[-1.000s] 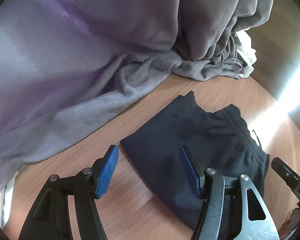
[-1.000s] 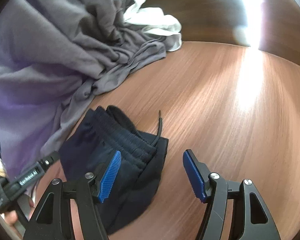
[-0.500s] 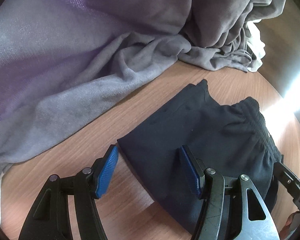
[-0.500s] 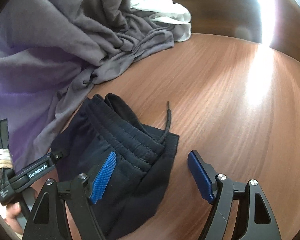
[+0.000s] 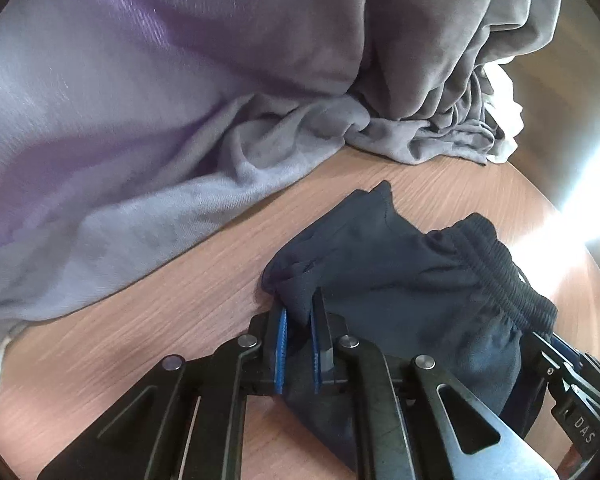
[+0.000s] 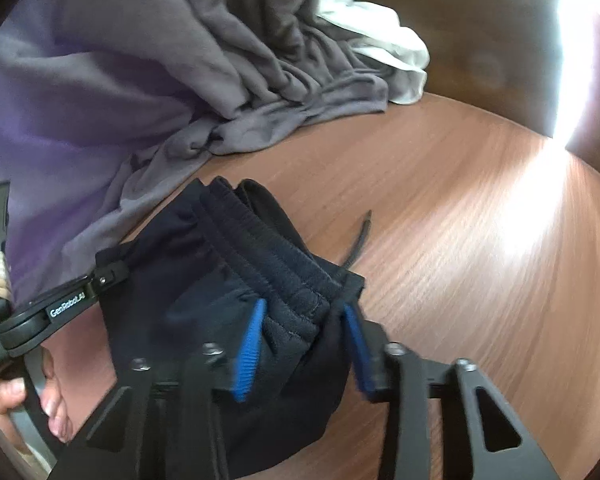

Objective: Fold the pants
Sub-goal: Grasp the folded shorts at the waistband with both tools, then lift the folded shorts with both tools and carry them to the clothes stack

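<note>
Both your grippers have just closed on the folded pants [image 5: 404, 280]: left gripper [image 5: 299, 344] pinching the corner, right gripper [image 6: 300, 344] clamping the waistband at 6 o'clock, ready to lift

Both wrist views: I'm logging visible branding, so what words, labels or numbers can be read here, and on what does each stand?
"GenRobot.AI": white lettering on the side of the left gripper, seen in the right wrist view.
"DAS": the letters that show on the right gripper, at the left wrist view's edge; any more is cut off.
Small white print below "GenRobot.AI", at the frame edge: too small to read.
Pants, grey clothes, table: no text.
</note>
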### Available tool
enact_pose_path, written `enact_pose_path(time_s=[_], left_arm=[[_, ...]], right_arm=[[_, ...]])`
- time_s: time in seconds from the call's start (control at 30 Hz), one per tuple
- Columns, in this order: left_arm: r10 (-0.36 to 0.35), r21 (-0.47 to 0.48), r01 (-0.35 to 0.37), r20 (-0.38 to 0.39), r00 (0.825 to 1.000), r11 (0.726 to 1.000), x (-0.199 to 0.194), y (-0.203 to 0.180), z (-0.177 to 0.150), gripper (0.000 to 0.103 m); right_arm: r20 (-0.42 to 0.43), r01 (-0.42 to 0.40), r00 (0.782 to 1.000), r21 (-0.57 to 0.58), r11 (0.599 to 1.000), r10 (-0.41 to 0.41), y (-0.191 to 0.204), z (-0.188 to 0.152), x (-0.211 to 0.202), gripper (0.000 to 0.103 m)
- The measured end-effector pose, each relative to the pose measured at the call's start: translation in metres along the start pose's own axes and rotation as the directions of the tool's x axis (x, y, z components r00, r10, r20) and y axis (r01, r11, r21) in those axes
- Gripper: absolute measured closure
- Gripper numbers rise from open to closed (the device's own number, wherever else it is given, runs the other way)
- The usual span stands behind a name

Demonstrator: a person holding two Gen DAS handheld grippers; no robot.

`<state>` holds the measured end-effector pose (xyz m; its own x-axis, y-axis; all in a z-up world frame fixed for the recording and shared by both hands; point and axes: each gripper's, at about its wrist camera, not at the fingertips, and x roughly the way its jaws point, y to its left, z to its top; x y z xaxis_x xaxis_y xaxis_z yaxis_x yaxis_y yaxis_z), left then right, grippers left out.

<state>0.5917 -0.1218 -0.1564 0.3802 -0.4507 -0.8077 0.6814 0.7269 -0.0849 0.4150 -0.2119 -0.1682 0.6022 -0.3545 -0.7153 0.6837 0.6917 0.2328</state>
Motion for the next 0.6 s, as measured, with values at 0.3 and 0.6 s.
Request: enact_pose_path(time_s=[0.3,0.6], left_arm=[[0.130,-0.001,-0.130,0.048,0.990,0.992,-0.032,-0.022,-0.008,0.092],[0.191,-0.068,-0.188,0.042,0.981,0.980,-0.063,-0.031,-0.042,0.092]], right_arm=[[0.024,-0.058,0.998,-0.069,0.996,0.060,-0.009,0.010,-0.014,0.085],[0.009,-0.040,0.999,-0.176,0.984,0.042,-0.018,-0.002,-0.031,0.086]])
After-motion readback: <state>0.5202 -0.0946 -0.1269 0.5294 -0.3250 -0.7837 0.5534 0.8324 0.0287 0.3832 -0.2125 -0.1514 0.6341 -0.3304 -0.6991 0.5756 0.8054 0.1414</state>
